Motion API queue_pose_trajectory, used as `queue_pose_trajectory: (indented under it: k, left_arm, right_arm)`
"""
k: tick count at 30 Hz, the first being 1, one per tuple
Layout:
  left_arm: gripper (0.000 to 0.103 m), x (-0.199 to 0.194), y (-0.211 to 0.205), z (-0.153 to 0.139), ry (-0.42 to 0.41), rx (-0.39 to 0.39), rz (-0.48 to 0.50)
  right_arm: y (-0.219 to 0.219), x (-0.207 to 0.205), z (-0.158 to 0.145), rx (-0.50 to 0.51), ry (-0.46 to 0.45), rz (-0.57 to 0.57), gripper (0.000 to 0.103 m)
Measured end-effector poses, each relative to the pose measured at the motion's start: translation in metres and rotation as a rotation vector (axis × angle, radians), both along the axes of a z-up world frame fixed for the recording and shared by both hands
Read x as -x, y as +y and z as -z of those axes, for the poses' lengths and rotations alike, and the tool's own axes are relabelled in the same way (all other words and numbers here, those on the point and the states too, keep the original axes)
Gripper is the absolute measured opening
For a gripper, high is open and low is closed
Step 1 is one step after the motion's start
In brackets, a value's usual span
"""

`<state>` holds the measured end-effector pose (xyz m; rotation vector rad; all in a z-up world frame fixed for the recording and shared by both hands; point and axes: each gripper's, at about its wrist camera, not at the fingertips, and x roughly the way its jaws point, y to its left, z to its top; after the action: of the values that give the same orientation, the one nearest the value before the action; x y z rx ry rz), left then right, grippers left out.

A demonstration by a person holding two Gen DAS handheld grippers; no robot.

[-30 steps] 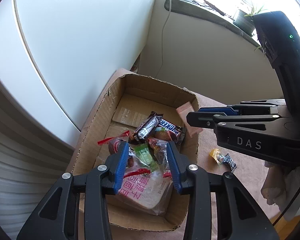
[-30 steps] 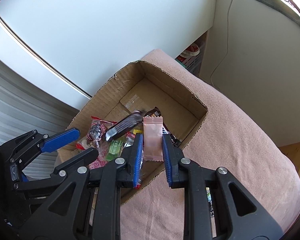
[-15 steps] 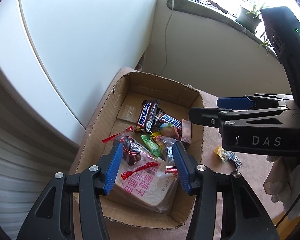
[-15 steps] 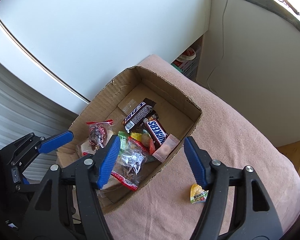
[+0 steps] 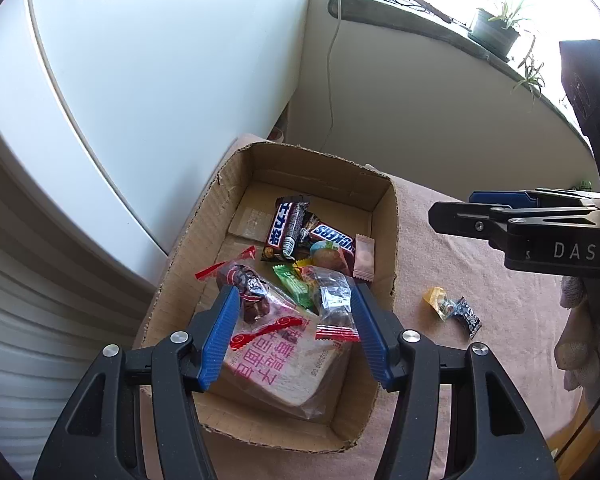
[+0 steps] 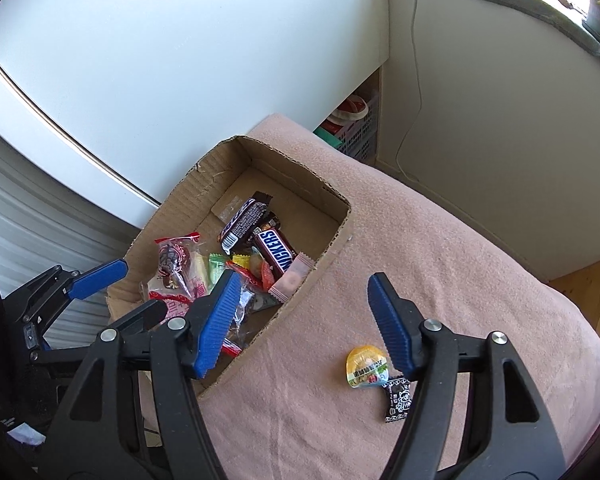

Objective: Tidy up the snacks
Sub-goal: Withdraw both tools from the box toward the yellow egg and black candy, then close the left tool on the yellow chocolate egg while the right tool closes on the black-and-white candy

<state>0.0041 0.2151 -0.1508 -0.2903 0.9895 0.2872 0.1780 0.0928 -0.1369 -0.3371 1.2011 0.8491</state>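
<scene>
A cardboard box [image 5: 392, 216] [image 6: 336, 240] on a pink cloth holds several snacks: a Snickers bar [image 5: 334, 234] [image 6: 276, 250], a dark chocolate bar [image 5: 286, 226] [image 6: 244, 220], a pink wafer packet [image 5: 364, 258] [image 6: 292, 278], and a bagged bread slice [image 5: 284, 368]. My left gripper [image 5: 294, 336] is open and empty above the box's near end. My right gripper [image 6: 304, 320] is open and empty above the box's right wall. A yellow jelly cup [image 5: 438, 300] [image 6: 366, 364] and a small black packet [image 5: 466, 316] [image 6: 398, 400] lie on the cloth outside the box.
The pink cloth [image 6: 440, 264] covers a raised surface that drops off at the right. A white panel [image 5: 160, 60] stands behind the box. A window ledge with potted plants [image 5: 496, 32] and a hanging cable [image 5: 332, 60] lie beyond.
My right gripper opened and let the pink wafer packet fall into the box, then drew back to the right. My left gripper opened wider; the dark chocolate bar now lies in the box.
</scene>
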Motion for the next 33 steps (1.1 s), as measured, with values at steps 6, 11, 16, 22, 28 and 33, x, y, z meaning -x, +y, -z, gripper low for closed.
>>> queue_pose_trajectory:
  k: [6, 11, 16, 22, 28, 33]
  left_arm:
    - [0.057, -0.002, -0.015, -0.003, -0.013, 0.01, 0.029]
    - [0.057, -0.007, -0.037, 0.0, -0.018, 0.035, 0.073]
    - [0.057, -0.016, -0.065, 0.004, -0.017, 0.068, 0.14]
    - [0.053, -0.032, -0.097, 0.016, -0.005, 0.11, 0.209]
    - [0.046, -0.048, -0.12, 0.032, 0.024, 0.158, 0.24]
    - [0.041, -0.065, -0.132, 0.048, 0.053, 0.188, 0.247]
  right_arm:
    - [-0.033, -0.006, -0.008, -0.027, 0.002, 0.026, 0.069]
    - [-0.068, -0.007, -0.001, -0.008, -0.004, 0.035, 0.069]
    - [-0.101, -0.001, 0.025, 0.046, 0.007, 0.009, 0.069]
    - [-0.119, 0.014, 0.054, 0.118, -0.004, -0.078, 0.069]
    - [-0.121, 0.019, 0.075, 0.135, 0.022, -0.132, 0.053]
    - [-0.118, 0.021, 0.087, 0.127, 0.036, -0.156, 0.053]
